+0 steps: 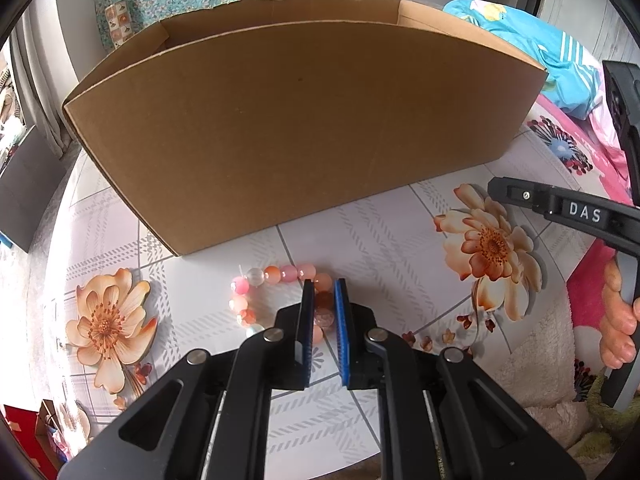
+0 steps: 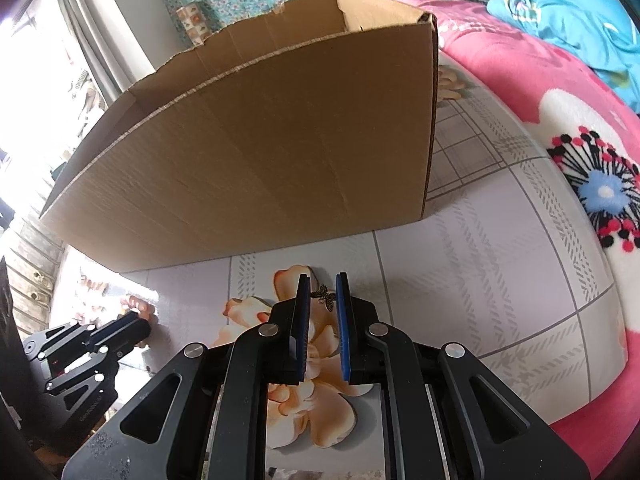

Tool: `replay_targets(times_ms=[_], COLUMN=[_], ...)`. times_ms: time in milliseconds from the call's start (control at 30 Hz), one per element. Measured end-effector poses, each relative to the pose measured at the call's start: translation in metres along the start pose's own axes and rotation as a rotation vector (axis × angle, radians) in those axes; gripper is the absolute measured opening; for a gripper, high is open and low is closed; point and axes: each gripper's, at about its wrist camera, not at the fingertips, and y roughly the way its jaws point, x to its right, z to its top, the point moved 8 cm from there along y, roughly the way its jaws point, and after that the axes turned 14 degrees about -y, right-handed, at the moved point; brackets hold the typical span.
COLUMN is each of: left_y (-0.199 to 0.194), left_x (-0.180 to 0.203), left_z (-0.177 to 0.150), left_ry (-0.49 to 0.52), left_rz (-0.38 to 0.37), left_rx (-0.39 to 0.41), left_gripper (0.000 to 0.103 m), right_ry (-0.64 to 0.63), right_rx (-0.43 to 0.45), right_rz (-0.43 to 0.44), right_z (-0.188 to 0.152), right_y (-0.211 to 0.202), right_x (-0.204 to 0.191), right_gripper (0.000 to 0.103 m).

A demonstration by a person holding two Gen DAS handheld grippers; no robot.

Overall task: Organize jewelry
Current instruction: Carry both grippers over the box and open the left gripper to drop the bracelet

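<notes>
Left hand-held gripper (image 1: 324,300) clenched on the pink bead bracelet (image 1: 280,276), lying on the worktop (image 1: 400,240) at 6 o'clock from the cardboard box (image 1: 300,120). Right hand-held gripper (image 2: 323,296) pinching a small butterfly charm (image 2: 325,297), likely bound for the box, open-topped for dropping in.

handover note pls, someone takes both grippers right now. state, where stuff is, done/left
Left gripper: fingers closed on the right side of the pink bead bracelet, which lies on the floral tablecloth just in front of the cardboard box.
Right gripper: fingers nearly shut around a small bronze butterfly charm, low over the cloth, in front of the box; contact unclear.
Done: both pieces are between the fingers. Box interior not visible.
Left: probably lift each piece over the box's near wall, release inside.
</notes>
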Motion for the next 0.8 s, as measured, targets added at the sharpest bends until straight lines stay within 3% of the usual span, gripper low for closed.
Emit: replay_targets(times_ms=[433, 800], left_y=[-0.004, -0.053], left_x=[-0.006, -0.027], left_z=[0.000, 0.018], left_ry=[-0.036, -0.098], left_rz=[-0.007, -0.049], left_rx=[0.035, 0.158], left_gripper=[0.009, 0.009], right_ry=[0.024, 0.050], right_rx=[0.028, 0.100], right_rz=[0.051, 0.144], right_z=[0.007, 0.012], right_y=[-0.019, -0.052], right_x=[-0.003, 0.004], right_gripper=[0.011, 0.011])
